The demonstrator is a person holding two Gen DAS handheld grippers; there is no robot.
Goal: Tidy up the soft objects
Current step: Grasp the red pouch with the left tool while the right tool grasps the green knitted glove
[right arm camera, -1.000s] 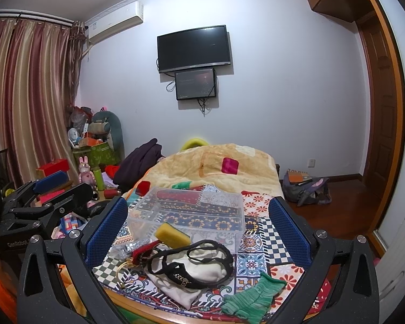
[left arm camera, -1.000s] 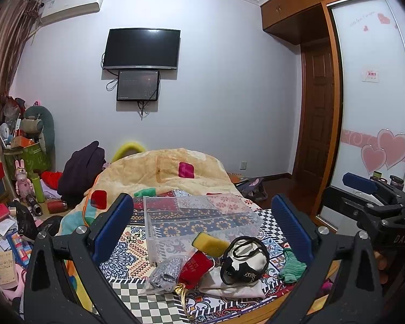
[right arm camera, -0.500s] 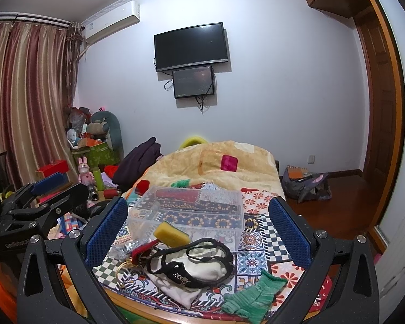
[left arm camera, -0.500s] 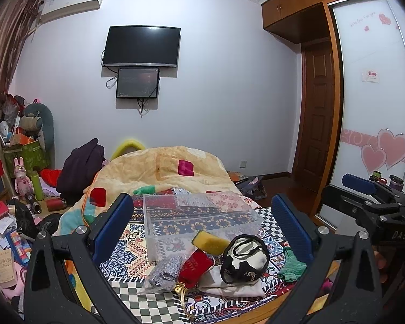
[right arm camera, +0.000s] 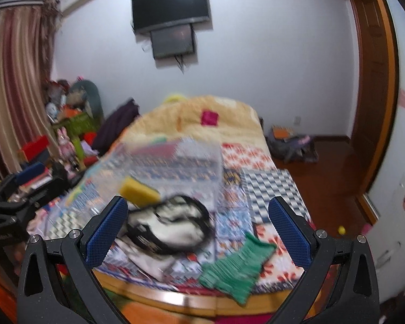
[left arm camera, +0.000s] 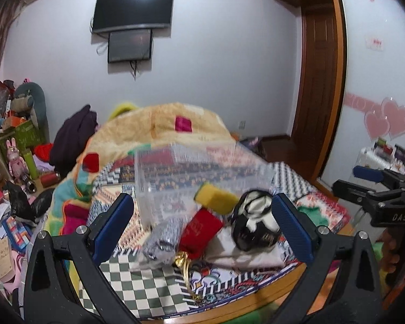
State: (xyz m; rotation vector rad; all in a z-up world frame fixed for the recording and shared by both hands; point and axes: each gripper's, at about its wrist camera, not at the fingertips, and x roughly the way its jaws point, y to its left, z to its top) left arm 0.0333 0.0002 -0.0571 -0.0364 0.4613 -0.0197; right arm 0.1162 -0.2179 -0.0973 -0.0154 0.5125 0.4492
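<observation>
Both grippers, left gripper (left arm camera: 202, 221) and right gripper (right arm camera: 197, 224), had jaws spread and empty, aimed at the soft pile beside the clear bin (left arm camera: 191, 170) on the bed (right arm camera: 270, 183), probably for sorting

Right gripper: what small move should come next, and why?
Probably lower the right gripper onto the green knitted piece near the bed's edge. Its jaws stand open and empty, that piece lies closest below it, and the clear bin behind looks empty.
</observation>
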